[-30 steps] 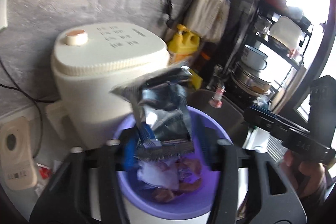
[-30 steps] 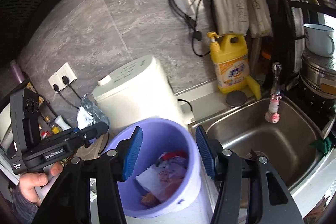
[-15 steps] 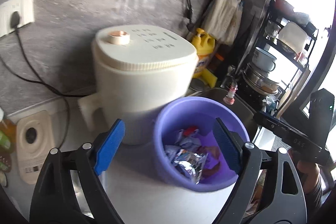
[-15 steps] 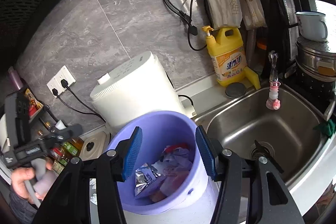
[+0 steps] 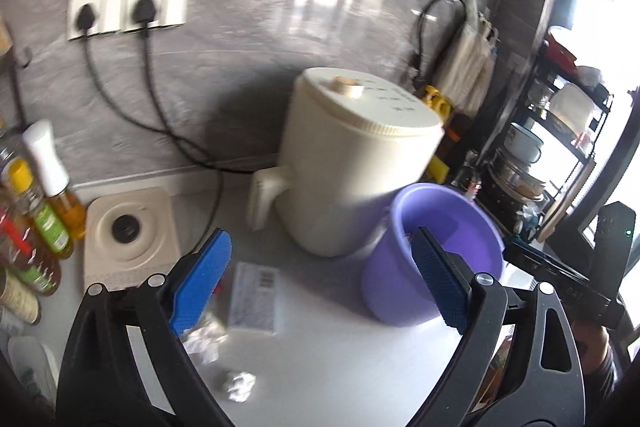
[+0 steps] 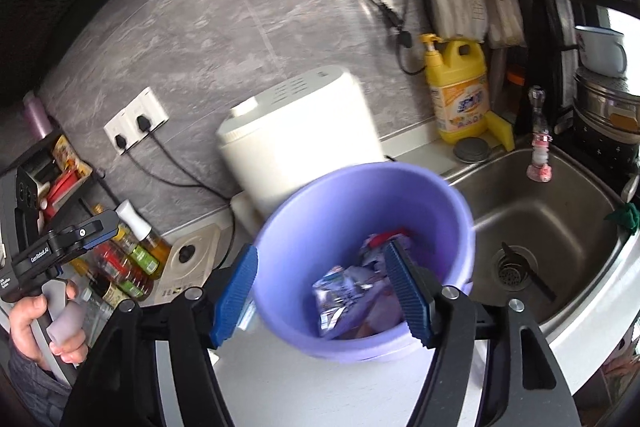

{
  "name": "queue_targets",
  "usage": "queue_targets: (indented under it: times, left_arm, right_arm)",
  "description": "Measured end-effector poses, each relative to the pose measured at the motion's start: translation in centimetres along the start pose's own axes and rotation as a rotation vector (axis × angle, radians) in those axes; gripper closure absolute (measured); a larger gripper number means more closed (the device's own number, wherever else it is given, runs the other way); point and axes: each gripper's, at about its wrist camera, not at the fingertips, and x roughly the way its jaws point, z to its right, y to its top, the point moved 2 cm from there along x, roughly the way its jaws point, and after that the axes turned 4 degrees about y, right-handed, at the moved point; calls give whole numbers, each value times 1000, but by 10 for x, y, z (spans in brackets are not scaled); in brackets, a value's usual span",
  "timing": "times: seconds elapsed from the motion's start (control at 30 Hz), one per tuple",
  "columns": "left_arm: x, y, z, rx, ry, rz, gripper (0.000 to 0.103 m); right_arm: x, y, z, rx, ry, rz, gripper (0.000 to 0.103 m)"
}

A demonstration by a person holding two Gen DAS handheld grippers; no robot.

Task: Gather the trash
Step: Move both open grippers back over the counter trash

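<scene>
A purple bucket [image 6: 360, 211] stands on the white counter and holds a silver foil wrapper [image 6: 340, 287] among other trash. It also shows in the left wrist view [image 5: 404, 291]. My left gripper [image 5: 320, 279] is open and empty, left of the bucket, above a flat clear packet [image 5: 256, 295] and two crumpled white paper balls [image 5: 240, 385] [image 5: 204, 339] on the counter. My right gripper [image 6: 324, 295] is open and empty, over the bucket's near side.
A cream appliance [image 5: 360, 155] stands behind the bucket, with cords to wall sockets [image 5: 128, 3]. Sauce bottles [image 5: 44, 195] and a small cream device [image 5: 128, 231] are at left. A steel sink [image 6: 540, 227], yellow detergent bottle [image 6: 460, 95] and dish rack [image 5: 560, 131] are at right.
My left gripper let the foil wrapper drop into the bucket, opened, and swung left and back. The packet and paper balls came into view. My right gripper stayed open near the bucket.
</scene>
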Motion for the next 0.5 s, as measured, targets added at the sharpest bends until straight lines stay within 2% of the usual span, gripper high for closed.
queue_targets:
  times: [0.17,0.5]
  left_arm:
    - [-8,-12,-34,-50,30,-11,13]
    - [-8,-48,-88,-156,98,-54,31]
  right_arm:
    - [10,-10,-32,-24,48,-31,37]
    - [41,-30,-99,-143,113,-123,37]
